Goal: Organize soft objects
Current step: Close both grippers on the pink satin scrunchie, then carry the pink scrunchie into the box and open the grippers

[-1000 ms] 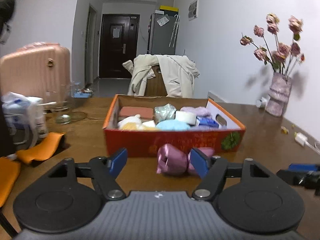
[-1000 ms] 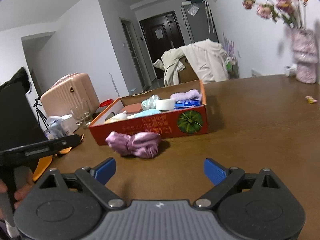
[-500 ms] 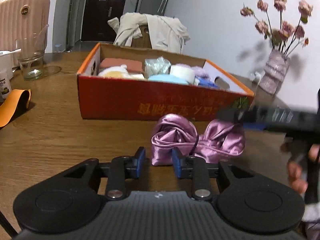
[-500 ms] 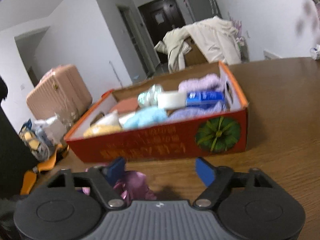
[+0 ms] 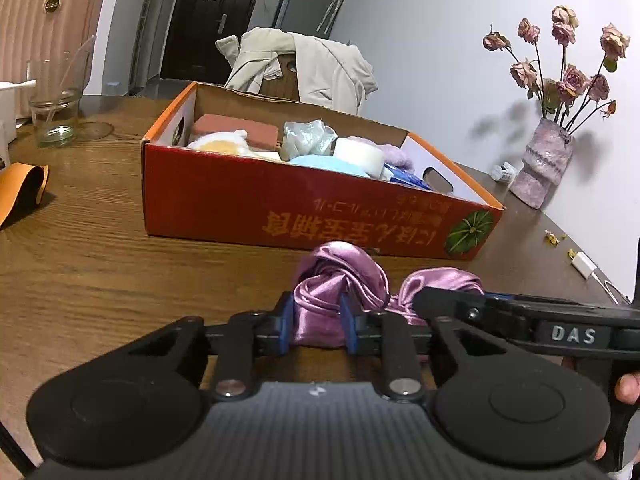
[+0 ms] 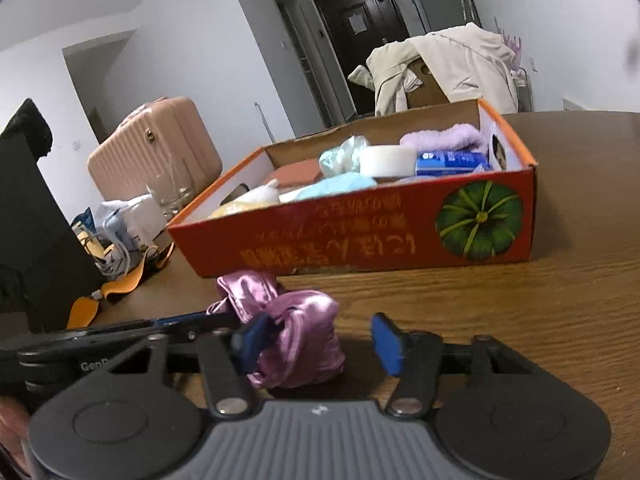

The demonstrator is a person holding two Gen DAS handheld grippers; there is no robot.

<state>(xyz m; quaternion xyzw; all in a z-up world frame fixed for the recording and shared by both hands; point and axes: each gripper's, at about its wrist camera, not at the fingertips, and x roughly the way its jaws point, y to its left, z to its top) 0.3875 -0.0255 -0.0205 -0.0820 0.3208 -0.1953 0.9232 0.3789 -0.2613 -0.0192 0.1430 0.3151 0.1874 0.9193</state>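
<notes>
One shiny pink satin bow (image 5: 340,296) on brown wooden table (image 5: 100,272) before one orange cardboard box (image 5: 280,208), left gripper (image 5: 316,322) clamped on one lobe, right gripper (image 6: 320,340) spread around other lobe.

White walls (image 5: 440,40), dark door (image 5: 208,20), coat-draped chair (image 5: 304,64), wooden table (image 5: 80,260)

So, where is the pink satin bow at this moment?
The pink satin bow lies on the wooden table, just in front of the red box. The left tool is shut on one loop.
</notes>
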